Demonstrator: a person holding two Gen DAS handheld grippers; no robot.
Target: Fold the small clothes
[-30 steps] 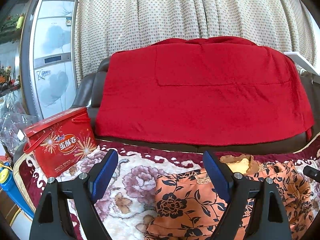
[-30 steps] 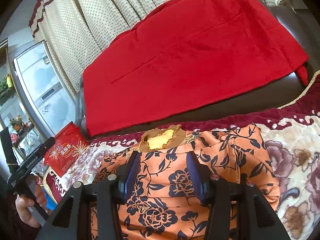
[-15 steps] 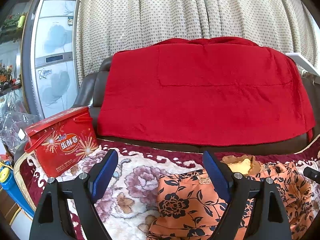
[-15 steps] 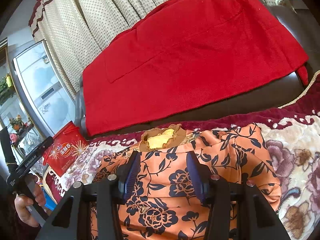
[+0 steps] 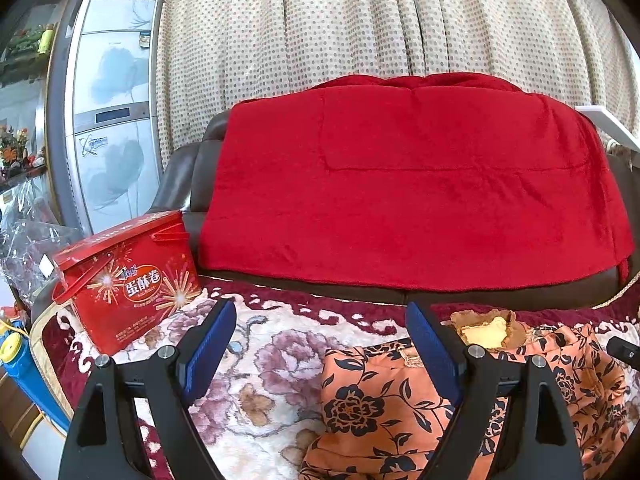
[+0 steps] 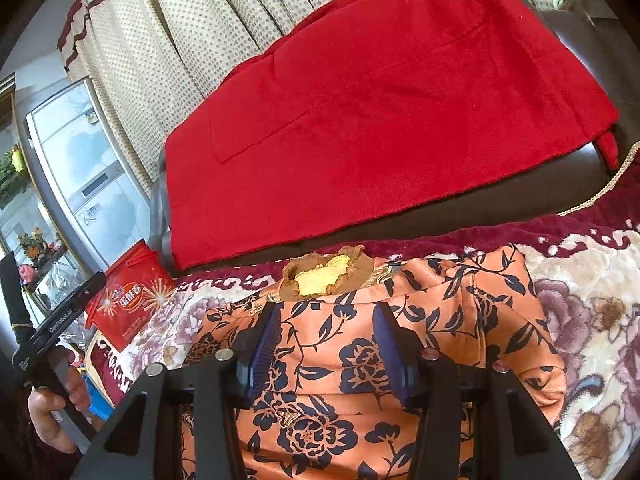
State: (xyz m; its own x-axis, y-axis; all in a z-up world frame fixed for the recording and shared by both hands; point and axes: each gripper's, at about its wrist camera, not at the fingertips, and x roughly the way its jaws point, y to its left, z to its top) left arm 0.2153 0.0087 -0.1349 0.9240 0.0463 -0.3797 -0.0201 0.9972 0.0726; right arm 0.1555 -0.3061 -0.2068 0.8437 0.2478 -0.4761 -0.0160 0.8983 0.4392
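An orange garment with dark flowers (image 6: 400, 360) lies spread on the floral blanket (image 6: 592, 320), its brown collar with yellow lining (image 6: 324, 272) at the far edge. My right gripper (image 6: 328, 344) hovers over its middle, jaws half apart with nothing pinched between the blue pads. In the left wrist view the same garment (image 5: 384, 412) lies to the lower right. My left gripper (image 5: 320, 344) stands wide open above the blanket (image 5: 260, 360), at the garment's left edge, its right finger over the cloth. The left gripper (image 6: 52, 328), held in a hand, also shows at the far left of the right wrist view.
A red gift box (image 5: 128, 280) stands on the blanket at the left. Behind is a dark sofa draped with a red throw (image 5: 412, 184), then a dotted curtain (image 5: 360, 20). A grey fridge (image 5: 108, 112) stands at the left, with a blue bottle (image 5: 16, 364) below it.
The left wrist view has shifted slightly left, so the garment sits a little further right in it. The right gripper and the garment have not moved.
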